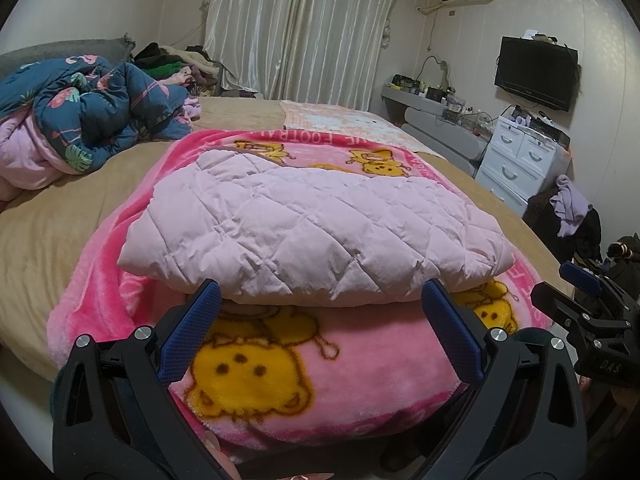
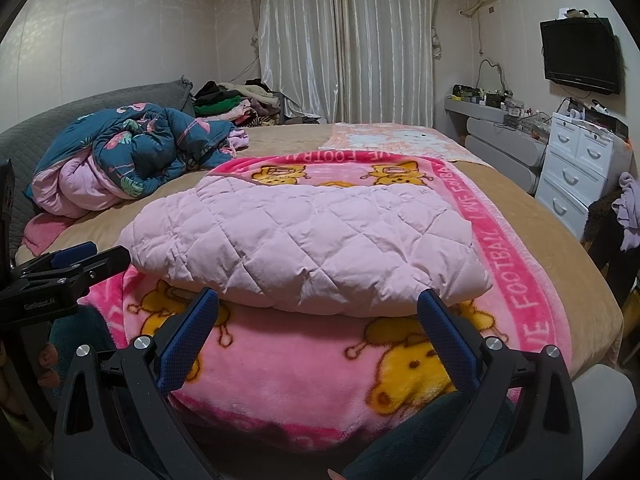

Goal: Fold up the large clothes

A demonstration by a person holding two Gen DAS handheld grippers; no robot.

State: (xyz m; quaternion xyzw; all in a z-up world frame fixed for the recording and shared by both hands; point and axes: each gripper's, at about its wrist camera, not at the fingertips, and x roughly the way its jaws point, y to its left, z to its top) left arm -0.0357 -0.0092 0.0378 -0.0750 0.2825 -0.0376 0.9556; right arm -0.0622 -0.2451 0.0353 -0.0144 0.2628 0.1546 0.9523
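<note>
Item: quilted pink jacket point(image 1: 312, 224), folded into a thick padded bundle, lying on a pink cartoon-print blanket point(image 1: 256, 380) spread over the bed point(image 1: 48, 232). Long axis: runs side to side across both views, with the near folded edge facing the jaws and bulging slightly over the blanket. Position relative to left gripper point(image 1: 320, 332): straight ahead, the near edge just beyond the tips of the blue pads point(image 1: 192, 336), which do not appear to touch the fabric; jaws spread wide, holding nothing. Position relative to right gripper point(image 2: 320, 332): likewise straight ahead and just past the pads point(image 2: 448, 340), the bundle's right-hand corner sitting close above the right pad; jaws spread wide, empty. Both grippers stand side by side at the foot of the bundle, left one toward its left half, right one toward its right half; neither is clearly nearer. In the left view the right gripper shows at the right edge, off the blanket. Judgement: the bundle looks already folded, so any next move would likely be a grasp on the near edge from both ends, or a lift of the whole. Other contents: rumpled blue floral quilt point(image 1: 88, 112) at the left, well apart; white drawers point(image 2: 580, 172) at the right wall.
</note>
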